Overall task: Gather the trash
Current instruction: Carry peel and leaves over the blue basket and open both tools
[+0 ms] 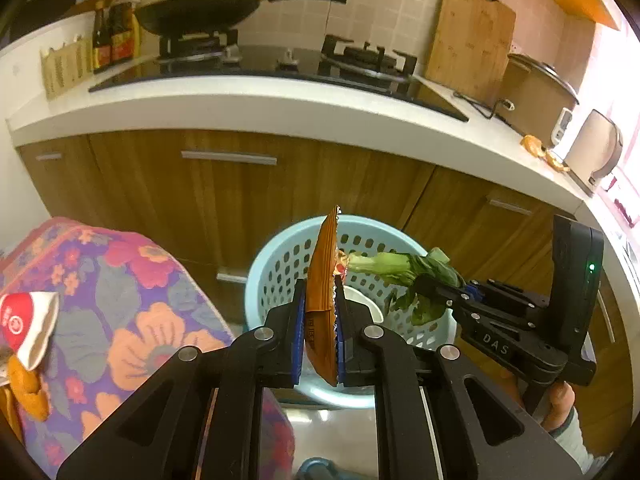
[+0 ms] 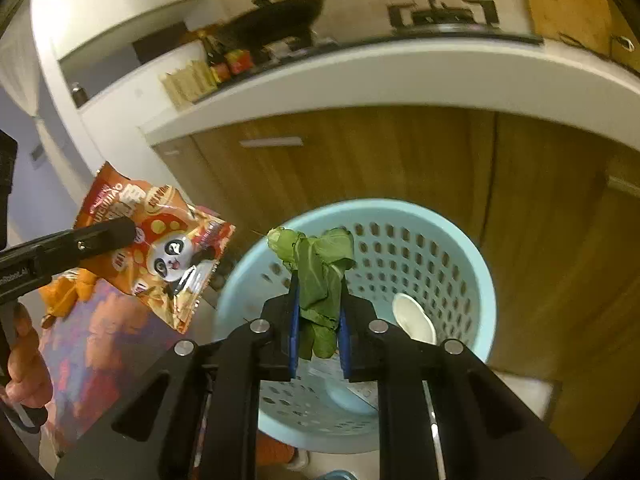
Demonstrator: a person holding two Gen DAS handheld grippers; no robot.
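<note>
"DAS" stands on the right tool (image 1: pixel 424 286); the snack bag (image 2: pixel 160 248) print is too blurred to read.

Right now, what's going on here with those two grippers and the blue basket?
A person is clearing trash with a handheld gripper in each hand. The left gripper is shut on an orange panda-print snack wrapper, and the right gripper is shut on a wilted green leafy vegetable. Both hang over the light blue perforated plastic basket, which already holds something white. Neither is released yet.

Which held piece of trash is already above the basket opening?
The green vegetable in the right gripper hangs over the blue basket; the snack wrapper sits off to its side.
</note>
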